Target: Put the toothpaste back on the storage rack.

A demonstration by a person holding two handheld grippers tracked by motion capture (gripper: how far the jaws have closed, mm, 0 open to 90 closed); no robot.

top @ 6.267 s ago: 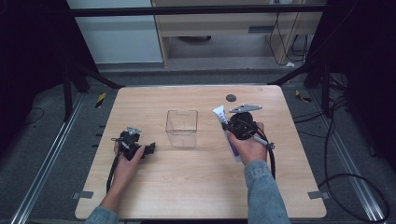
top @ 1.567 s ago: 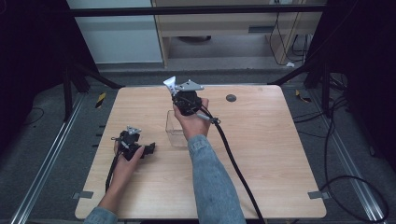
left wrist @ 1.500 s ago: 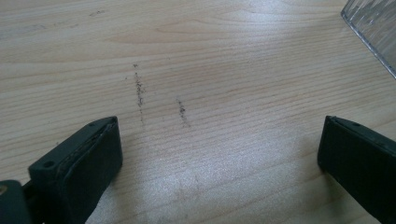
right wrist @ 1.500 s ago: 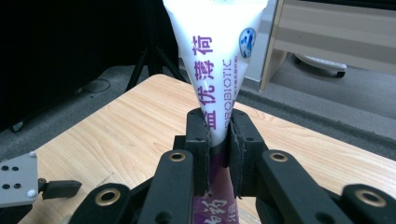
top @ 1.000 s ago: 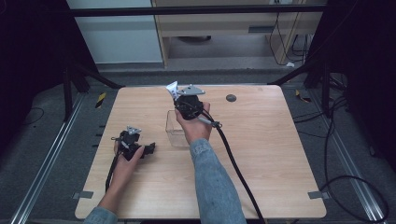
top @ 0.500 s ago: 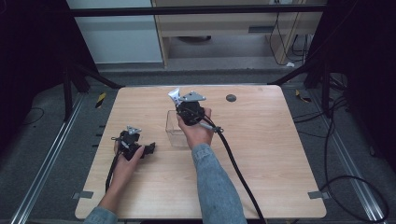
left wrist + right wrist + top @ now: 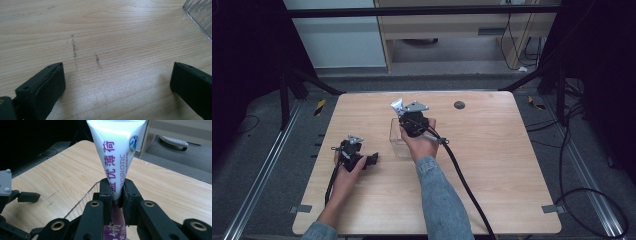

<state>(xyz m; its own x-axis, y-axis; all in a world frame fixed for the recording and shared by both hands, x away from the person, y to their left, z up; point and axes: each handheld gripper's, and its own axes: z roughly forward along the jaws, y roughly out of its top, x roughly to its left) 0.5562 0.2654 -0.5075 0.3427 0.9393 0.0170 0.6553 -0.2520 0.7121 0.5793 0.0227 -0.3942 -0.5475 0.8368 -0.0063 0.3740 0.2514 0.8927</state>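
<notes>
My right gripper [image 7: 406, 114] is shut on a white tube [image 7: 397, 105] with purple print, held over the far side of a clear plastic box [image 7: 398, 141] at the table's middle. In the right gripper view the tube [image 7: 117, 150] stands up between the closed jaws [image 7: 115, 191], its purple lower end below them, and the box rim [image 7: 82, 200] lies just beneath. My left gripper [image 7: 373, 159] rests on the table left of the box, open and with nothing in it. In the left gripper view its wide-apart jaws [image 7: 117, 80] frame bare wood, with a corner of the box [image 7: 200, 12] at the upper right.
A small dark round disc [image 7: 459, 105] lies on the wooden table [image 7: 512, 165] near the far edge, right of the box. The right gripper's black cable [image 7: 462, 175] trails across the table toward the front. Metal frame legs and cables stand around the table.
The right gripper carried the tube from the table's right side to above the box. Over the last second it drifted slightly right and nearer. The left gripper stayed put.
</notes>
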